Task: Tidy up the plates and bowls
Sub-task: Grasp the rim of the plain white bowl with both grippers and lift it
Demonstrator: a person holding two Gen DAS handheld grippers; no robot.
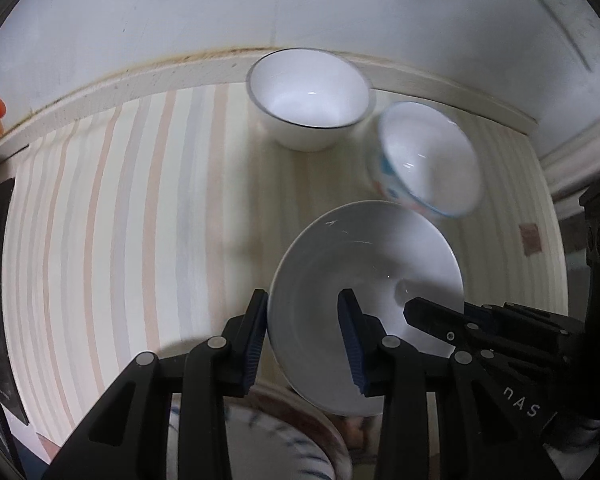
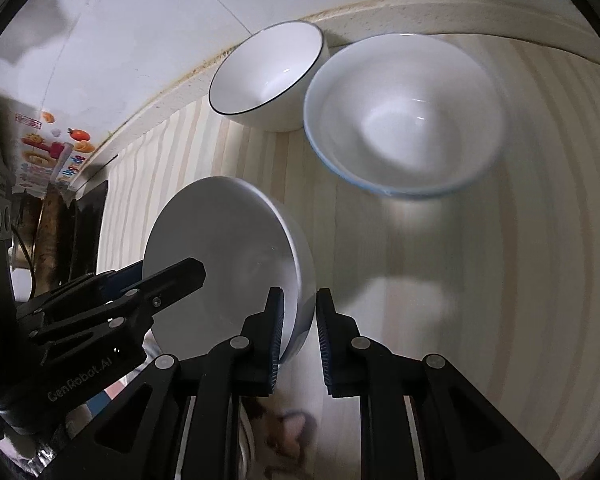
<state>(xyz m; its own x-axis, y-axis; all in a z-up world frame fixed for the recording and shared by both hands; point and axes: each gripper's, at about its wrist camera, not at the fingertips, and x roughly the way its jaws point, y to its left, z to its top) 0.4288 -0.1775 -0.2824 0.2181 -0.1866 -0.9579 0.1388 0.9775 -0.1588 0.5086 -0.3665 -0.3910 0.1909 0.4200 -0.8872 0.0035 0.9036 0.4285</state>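
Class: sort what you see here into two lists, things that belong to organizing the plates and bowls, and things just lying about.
Belongs to the job:
plain white bowl, held by both claws
black-rimmed bowl
blue-rimmed bowl
patterned plate

Just lying about:
colourful packet
striped table cover

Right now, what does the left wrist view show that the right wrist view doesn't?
Only the left wrist view shows the coloured pattern on the outside of the blue-rimmed bowl and a patterned plate under the grippers. Only the right wrist view shows the printed carton at the wall. Both show the black-rimmed bowl, the striped mat, and the plain white bowl pinched at its rim by the left gripper and right gripper.
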